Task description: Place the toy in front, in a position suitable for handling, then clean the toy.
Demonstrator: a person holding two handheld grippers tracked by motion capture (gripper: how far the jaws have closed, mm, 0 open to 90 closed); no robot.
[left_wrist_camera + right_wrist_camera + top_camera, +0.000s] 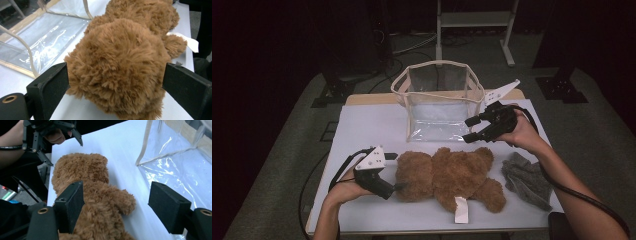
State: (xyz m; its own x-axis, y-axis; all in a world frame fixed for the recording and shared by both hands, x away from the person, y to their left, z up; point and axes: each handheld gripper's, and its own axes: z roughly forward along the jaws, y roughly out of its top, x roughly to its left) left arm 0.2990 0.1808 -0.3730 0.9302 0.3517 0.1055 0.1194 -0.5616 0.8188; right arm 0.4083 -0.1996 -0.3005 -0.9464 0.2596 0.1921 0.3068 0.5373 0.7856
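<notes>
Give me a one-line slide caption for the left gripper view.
Open left gripper straddling the head of the brown teddy bear on the white table, clear bag beside it.

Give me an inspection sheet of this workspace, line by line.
Surface: white table, uncluttered at its left.
Job's things: brown teddy bear lying flat, white tag at its near side; clear bag standing open behind it.
Clutter: grey cloth crumpled at the right edge.
Grippers: left gripper open, jaws either side of the bear's head; right gripper open, raised between bag and bear.
Cables: black cable trailing along the right forearm; another loops off the left gripper.
Surroundings: dark room, white stand behind the table.
</notes>
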